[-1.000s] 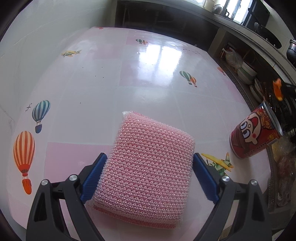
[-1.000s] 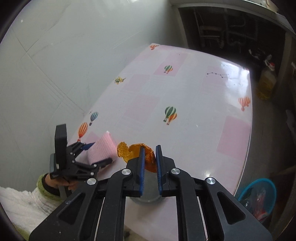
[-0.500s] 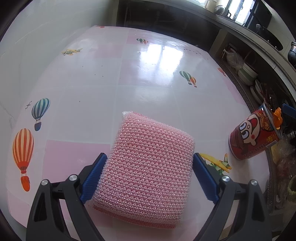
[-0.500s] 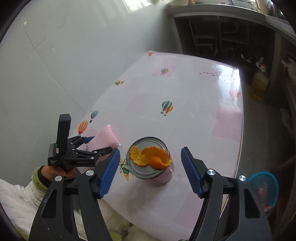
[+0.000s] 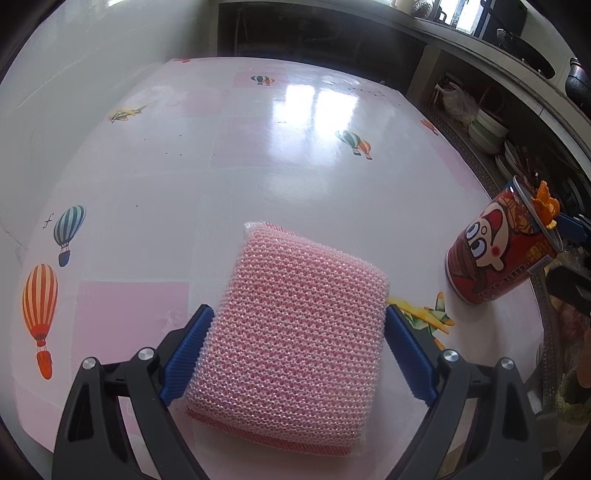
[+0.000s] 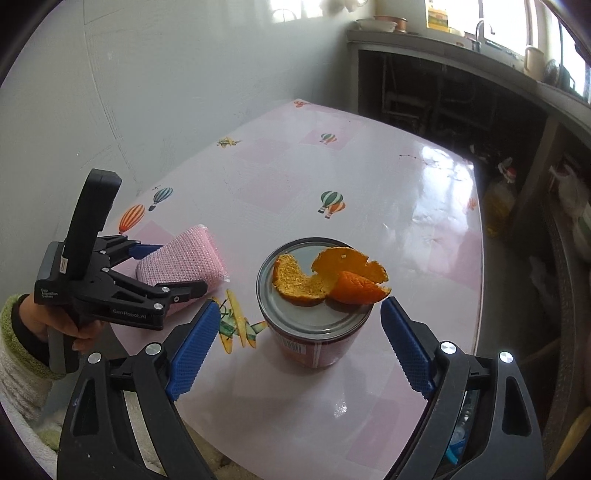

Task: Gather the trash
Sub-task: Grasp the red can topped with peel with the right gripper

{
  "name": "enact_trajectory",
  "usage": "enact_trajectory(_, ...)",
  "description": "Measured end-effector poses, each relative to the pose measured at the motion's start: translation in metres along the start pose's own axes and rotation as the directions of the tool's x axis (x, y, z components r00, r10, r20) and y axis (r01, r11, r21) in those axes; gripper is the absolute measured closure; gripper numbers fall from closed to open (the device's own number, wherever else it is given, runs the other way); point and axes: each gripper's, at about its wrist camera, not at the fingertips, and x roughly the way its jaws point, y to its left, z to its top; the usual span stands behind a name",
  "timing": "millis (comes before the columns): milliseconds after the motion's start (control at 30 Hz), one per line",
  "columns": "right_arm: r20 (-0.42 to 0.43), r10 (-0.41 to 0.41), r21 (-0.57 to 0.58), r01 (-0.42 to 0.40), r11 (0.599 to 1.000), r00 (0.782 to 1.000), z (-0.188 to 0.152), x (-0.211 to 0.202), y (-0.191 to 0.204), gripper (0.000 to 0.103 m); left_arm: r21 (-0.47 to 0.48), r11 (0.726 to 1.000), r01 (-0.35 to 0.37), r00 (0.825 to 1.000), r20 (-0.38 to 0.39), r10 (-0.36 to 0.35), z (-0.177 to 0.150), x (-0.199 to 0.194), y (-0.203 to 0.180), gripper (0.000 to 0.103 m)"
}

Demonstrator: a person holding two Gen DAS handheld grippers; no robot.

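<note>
This is a lived-in home kitchen. A long counter (image 6: 461, 48) runs along the far wall under a bright window (image 6: 517, 22), with a tap (image 6: 480, 31), a jug (image 6: 533, 62) and bowls (image 6: 380, 23) on top. Stacked dishes (image 5: 487, 131) and a plastic bag (image 5: 458, 103) sit in the open space beneath it. A cooking-oil bottle (image 6: 498, 203) stands on the floor, beside the desk (image 6: 369, 177) with its glossy pink balloon-print cover.

The black plastic left gripper (image 6: 162, 269) has angular, cut-out arms with silver screw heads, blue ribbed fingers (image 5: 188, 354) and small white lettering on its side. The matching black right gripper (image 6: 295, 339) carries the same blue ribbed fingers (image 6: 192, 350). The person's hand (image 6: 55, 325) emerges from a fuzzy white sleeve with a green cuff (image 6: 14, 354).
</note>
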Motion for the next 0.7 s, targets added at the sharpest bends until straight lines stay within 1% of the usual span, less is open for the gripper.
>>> enact_trajectory(67,0.000,-0.001,0.010,0.001,1.000,1.000,0.002,0.003,-0.002,0.018,0.013,1.000,-0.006,1.000,0.001,0.006,0.000,0.001,-0.005,0.014)
enact_trajectory(167,-0.002,0.011,0.026,-0.011,1.000,1.000,0.003,0.006,-0.004,0.018,0.010,1.000,-0.008,1.000,-0.002,0.008,0.002,0.002,-0.006,0.014)
enact_trajectory(400,0.002,0.004,0.029,-0.005,1.000,1.000,0.003,0.011,-0.003,0.019,0.005,1.000,-0.008,1.000,-0.002,0.008,0.002,0.002,-0.005,0.014)
enact_trajectory(533,0.001,-0.008,0.021,0.007,1.000,1.000,0.003,0.012,-0.002,0.023,0.007,1.000,-0.008,1.000,-0.001,0.008,0.002,0.002,-0.005,0.014)
enact_trajectory(700,-0.001,-0.010,0.025,0.010,1.000,1.000,0.002,0.014,-0.001,0.026,0.008,1.000,-0.004,1.000,-0.002,0.004,0.002,0.002,-0.007,0.014)
